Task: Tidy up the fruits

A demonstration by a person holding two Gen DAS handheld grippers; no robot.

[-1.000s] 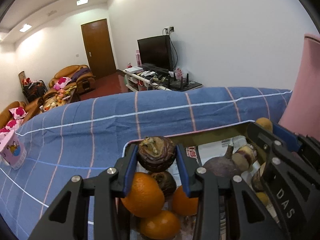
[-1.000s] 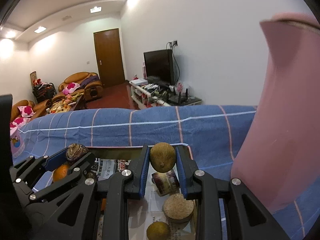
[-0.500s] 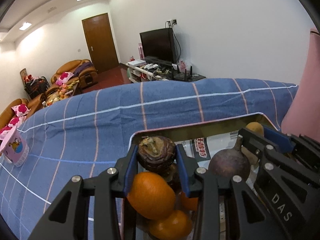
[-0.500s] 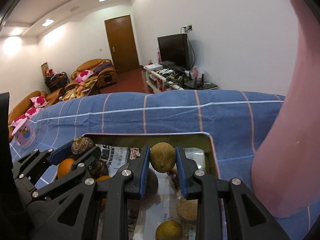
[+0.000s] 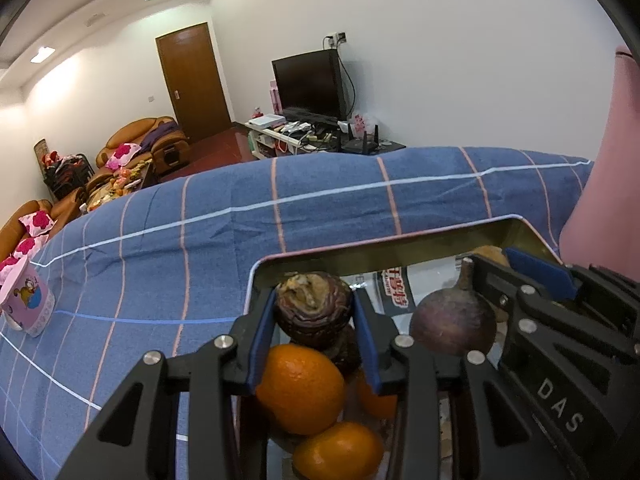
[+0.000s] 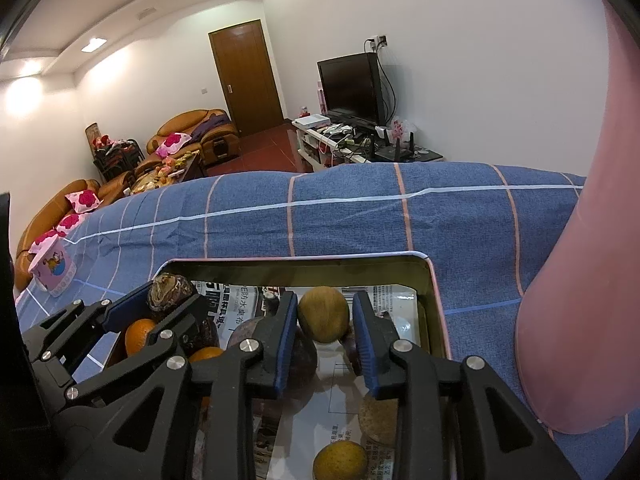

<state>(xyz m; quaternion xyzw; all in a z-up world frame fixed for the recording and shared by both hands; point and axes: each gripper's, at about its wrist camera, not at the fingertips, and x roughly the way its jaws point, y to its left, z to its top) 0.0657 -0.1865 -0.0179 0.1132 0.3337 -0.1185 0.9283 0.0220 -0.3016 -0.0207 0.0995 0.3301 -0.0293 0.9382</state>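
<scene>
A metal tin [image 5: 360, 246] lined with newspaper sits on the blue checked cloth [image 5: 200, 240]. My left gripper [image 5: 314, 312] is shut on a dark wrinkled purple fruit [image 5: 313, 300] above several oranges [image 5: 300, 388] at the tin's left end. A smooth purple fruit with a stem [image 5: 452, 324] lies beside them. In the right wrist view, my right gripper [image 6: 325, 316] hangs low in the tin [image 6: 300, 259]. Its jaws are opening, and a yellow-brown round fruit [image 6: 324, 314] sits between the pads with a thin gap on its right side. More brown fruits [image 6: 340, 460] lie below.
A tall pink object [image 6: 580, 280] stands close at the tin's right. A pink printed cup [image 5: 26, 300] stands on the cloth far left. Behind the table are sofas, a door and a television.
My right gripper has come down into the tin with the yellow-brown fruit, and its pads have parted slightly. The left gripper has kept its hold and place.
</scene>
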